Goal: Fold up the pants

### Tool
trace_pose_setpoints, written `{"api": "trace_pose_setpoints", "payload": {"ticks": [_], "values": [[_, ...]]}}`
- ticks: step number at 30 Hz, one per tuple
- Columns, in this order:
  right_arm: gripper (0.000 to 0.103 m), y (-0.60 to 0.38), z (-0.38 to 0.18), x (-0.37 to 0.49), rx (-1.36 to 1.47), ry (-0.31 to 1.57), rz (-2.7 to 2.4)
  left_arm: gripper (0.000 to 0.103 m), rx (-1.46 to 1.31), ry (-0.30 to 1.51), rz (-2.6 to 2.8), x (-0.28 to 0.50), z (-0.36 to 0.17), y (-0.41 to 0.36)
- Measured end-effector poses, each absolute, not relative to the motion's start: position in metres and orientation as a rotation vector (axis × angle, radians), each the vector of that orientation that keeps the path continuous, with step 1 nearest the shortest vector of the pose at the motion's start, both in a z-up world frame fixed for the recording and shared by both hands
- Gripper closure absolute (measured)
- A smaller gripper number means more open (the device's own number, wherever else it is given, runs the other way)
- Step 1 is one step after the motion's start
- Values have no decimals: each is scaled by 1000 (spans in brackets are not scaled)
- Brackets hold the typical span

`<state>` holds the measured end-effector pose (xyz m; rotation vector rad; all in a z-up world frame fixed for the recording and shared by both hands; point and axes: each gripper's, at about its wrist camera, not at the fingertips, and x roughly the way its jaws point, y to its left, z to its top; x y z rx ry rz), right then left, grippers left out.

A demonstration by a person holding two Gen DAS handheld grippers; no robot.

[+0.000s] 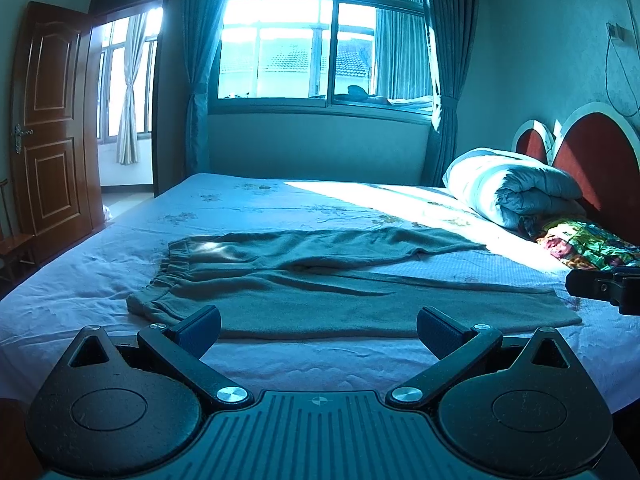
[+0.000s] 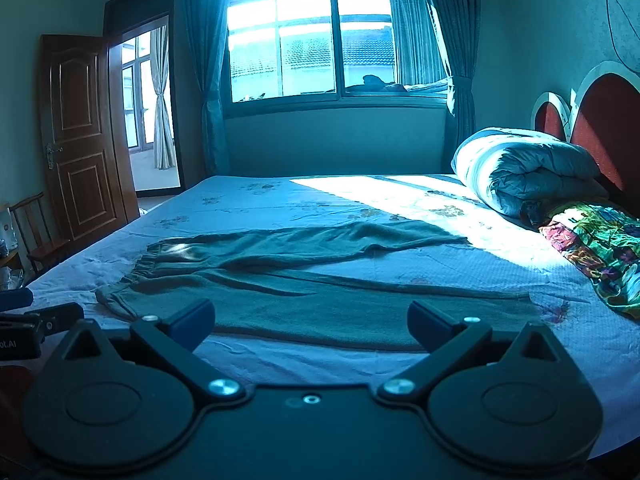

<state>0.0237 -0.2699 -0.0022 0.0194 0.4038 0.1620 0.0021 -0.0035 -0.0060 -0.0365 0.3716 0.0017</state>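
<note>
We have the left gripper (image 1: 319,330) spread wide with nothing between its blue pads (image 1: 200,330), poised just above the near edge of the bed (image 1: 100,280). Over on the right, our right gripper (image 2: 311,326) is just as wide apart, empty too, hovering at the same near edge. Each one peeks into the other's view at the side, so we're holding them side by side.

Just beyond both sets of fingers lie the pants (image 1: 320,280), olive-green and soft, spread flat across the pale floral bedsheet (image 1: 240,208). The elastic waistband (image 1: 168,268) sits to the left, gathered and crinkled, and the two legs run off to the right, splayed apart. The near leg's long edge lies just past our fingertips.

Further right, a patchwork cloth (image 2: 600,248) in bright colours lies on the sheet, and behind it a rolled duvet (image 2: 520,168) rests against the red headboard (image 2: 600,120). Sunlight falls across the far right of the bed from the window (image 1: 320,40); a wooden door (image 1: 52,120) stands open at far left.
</note>
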Motion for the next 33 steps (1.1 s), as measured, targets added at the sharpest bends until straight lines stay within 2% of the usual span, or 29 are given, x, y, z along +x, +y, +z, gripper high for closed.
{"api": "trace_pose_setpoints", "payload": {"ticks": [33], "values": [[6,-268,0,22,17,406,165,0,-27,378,-3,4,-6,-5]]}}
